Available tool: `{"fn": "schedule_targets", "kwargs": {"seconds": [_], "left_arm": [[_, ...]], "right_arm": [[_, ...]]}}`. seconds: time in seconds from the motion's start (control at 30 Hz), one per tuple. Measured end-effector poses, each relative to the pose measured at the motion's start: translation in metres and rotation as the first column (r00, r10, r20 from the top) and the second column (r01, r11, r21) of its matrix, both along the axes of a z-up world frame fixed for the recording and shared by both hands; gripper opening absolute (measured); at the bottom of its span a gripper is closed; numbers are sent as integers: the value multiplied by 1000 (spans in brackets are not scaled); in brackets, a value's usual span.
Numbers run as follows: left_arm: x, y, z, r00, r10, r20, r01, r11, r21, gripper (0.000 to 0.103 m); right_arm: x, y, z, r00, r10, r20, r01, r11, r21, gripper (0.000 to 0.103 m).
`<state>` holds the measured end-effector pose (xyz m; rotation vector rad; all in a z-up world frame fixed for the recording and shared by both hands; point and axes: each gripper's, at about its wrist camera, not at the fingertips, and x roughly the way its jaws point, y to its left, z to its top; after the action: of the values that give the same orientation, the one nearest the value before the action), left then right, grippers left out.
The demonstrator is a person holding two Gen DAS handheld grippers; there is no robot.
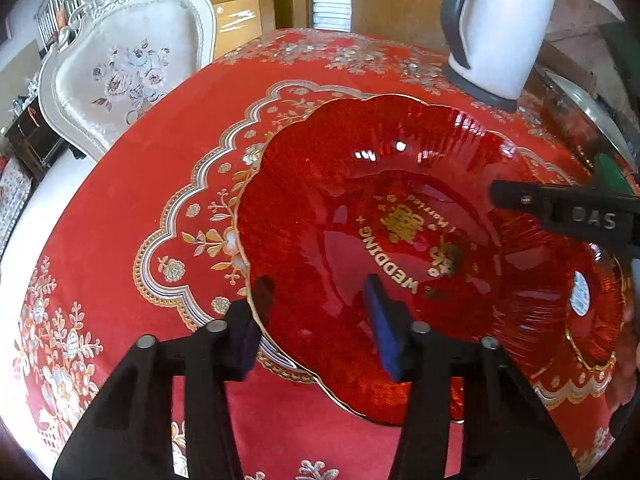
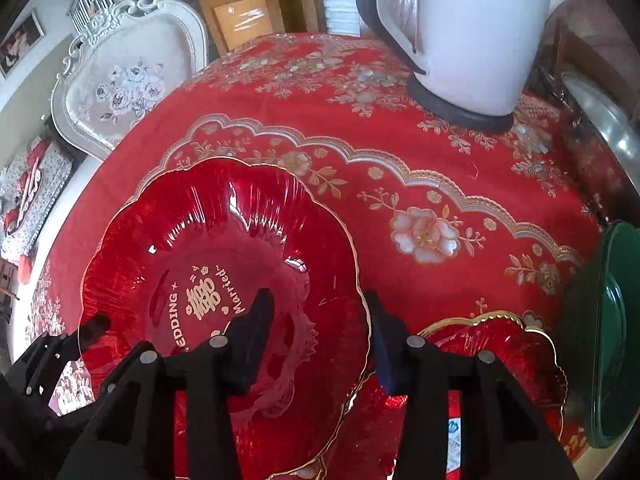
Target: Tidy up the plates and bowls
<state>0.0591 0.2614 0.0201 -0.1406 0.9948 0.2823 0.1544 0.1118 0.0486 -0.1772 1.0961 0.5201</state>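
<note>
A large scalloped red glass bowl [image 1: 400, 184] [image 2: 208, 220] with gold lettering sits on the red floral tablecloth [image 1: 140, 168]. My left gripper [image 1: 320, 300] straddles its near-left rim, one finger under the glass and the blue pad inside, shut on the wall. My right gripper [image 2: 320, 320] straddles the bowl's right rim the same way, its blue pad against the gold edge. Beside the bowl lies a smaller red plate [image 2: 500, 356] [image 1: 596, 320], its left edge under the bowl's rim. A dark green plate [image 2: 612, 340] rests at the far right.
A white electric kettle [image 1: 500, 28] [image 2: 472, 32] stands at the back of the table. A cream carved chair [image 1: 128, 68] is pushed up at the far left edge. A shiny metal rim [image 2: 604, 120] shows at the right. Cardboard boxes stand behind.
</note>
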Motion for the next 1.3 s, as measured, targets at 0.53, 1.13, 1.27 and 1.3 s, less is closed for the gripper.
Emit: {"fn": "schedule_targets", "kwargs": {"seconds": [0.53,1.13,1.27,1.3], "left_arm": [[-43,48,24,994,88,63,-88,996,-11,26],[-133,107,13,976,206,74,-208,978,18,26],[-142,115,3,967,238,90,-236,971,-33,27],[-145,117,1,965,245,95,-242,969,-47,27]], "right_arm": [[-62,2,27,992,89,91,-95,994,60,23],[-156,55,0,973,222,63,-226,972,70,24],[-166,59,-7,971,230,65,-234,971,59,23],[-167,60,-9,970,235,65,-239,969,60,24]]}}
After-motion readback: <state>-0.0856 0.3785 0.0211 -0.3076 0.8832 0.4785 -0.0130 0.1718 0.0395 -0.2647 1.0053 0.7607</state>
